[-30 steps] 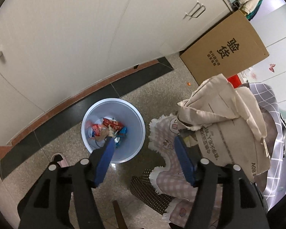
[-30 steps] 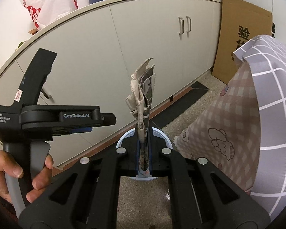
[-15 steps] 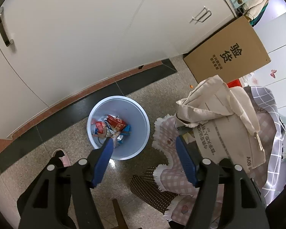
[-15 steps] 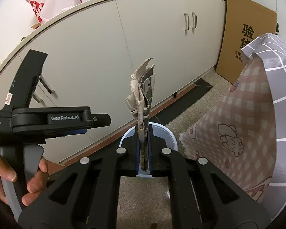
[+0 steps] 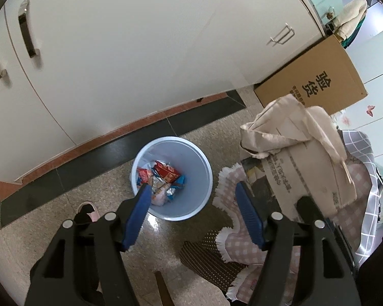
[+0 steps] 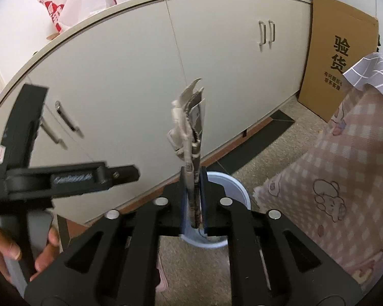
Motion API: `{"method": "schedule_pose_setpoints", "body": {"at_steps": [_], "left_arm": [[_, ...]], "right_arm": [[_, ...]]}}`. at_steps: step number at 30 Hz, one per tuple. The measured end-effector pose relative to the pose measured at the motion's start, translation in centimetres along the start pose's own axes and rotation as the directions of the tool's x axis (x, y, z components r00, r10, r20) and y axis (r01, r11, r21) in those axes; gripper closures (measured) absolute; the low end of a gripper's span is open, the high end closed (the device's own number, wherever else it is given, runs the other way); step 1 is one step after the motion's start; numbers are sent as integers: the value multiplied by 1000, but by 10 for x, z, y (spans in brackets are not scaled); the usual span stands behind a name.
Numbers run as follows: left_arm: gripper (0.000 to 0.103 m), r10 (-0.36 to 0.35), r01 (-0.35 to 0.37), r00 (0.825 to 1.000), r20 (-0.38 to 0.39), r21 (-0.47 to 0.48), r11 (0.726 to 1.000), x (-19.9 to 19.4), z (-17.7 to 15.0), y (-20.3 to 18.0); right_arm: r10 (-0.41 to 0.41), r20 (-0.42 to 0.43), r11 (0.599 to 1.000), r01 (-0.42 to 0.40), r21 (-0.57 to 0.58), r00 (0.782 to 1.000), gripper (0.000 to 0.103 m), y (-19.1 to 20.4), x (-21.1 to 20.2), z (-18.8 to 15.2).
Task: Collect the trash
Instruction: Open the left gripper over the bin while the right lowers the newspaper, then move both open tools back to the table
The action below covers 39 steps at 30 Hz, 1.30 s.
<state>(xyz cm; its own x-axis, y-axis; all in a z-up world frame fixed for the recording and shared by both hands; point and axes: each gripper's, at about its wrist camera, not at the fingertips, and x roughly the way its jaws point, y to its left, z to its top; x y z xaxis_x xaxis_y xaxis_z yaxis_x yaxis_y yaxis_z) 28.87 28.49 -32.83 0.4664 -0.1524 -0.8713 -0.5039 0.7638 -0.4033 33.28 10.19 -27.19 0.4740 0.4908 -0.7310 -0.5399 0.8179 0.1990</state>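
Above the round pale-blue plastic waste bin (image 6: 223, 186) on the speckled stone floor (image 5: 71, 204), the right gripper (image 6: 192, 199) pointed down toward the bin with a folded, crumpled strip of newspaper (image 6: 190, 127) standing upright between its 2 blue pads. Its jaws were opening, and a thin gap showed on each side of the paper, so the strip looked released rather than pinched, though it stood there between them. The left gripper (image 5: 194, 211) hung open and empty over the bin's near rim, its blue fingers (image 5: 138, 216) spread wide with nothing between them; a hand (image 6: 25, 252) held its grey handle at the left edge of the right view. Inside the bin lay red, blue and silver snack wrappers (image 5: 163, 178). The bin stood just in front of the white cabinet doors (image 5: 127, 51), with a fringed pink checked cloth (image 5: 242, 247) beside it and a brown cardboard sheet with black characters (image 5: 316, 84) leaning further along. The newspaper strip was judged light, limp and easily torn, stiff only along its folds, so it should drop slowly and might drift or catch on a pad. A hold low on the dense folded stem, as here, seemed best; the loose flared top would bend away under any grip.
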Motion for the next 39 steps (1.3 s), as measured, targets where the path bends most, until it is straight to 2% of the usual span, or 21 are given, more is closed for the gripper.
{"method": "schedule_pose_setpoints", "body": {"at_steps": [1,2,13,19,25,32,39], "left_arm": [[36,4,-4,1000,3,1,1000,-1,0,1],[36,9,-9,1000,6,3,1000,-1,1,2],[35,8,-9,1000,26,28,1000,-11,-2,-7],[35,-10,7,998,58,54,999,-33,-7,-21],[35,-27,15,991,128,92,996,-67,-16,-43],[30,-76,27,971,227,210,977,-112,-30,-105],[29,-157,83,967,202,335,939,-116,-47,-195]], "right_arm": [[-3,-5,1000,4,9,1000,65,-1,5,1],[-6,0,1000,6,17,1000,48,-2,7,2],[-1,6,1000,0,27,1000,48,-5,0,0],[-1,41,999,-1,35,999,48,-7,-26,2],[3,123,999,-9,47,992,46,-12,-71,12],[-1,222,996,-20,91,975,41,-37,-133,21],[-93,300,980,33,198,949,33,-104,-199,20]]}}
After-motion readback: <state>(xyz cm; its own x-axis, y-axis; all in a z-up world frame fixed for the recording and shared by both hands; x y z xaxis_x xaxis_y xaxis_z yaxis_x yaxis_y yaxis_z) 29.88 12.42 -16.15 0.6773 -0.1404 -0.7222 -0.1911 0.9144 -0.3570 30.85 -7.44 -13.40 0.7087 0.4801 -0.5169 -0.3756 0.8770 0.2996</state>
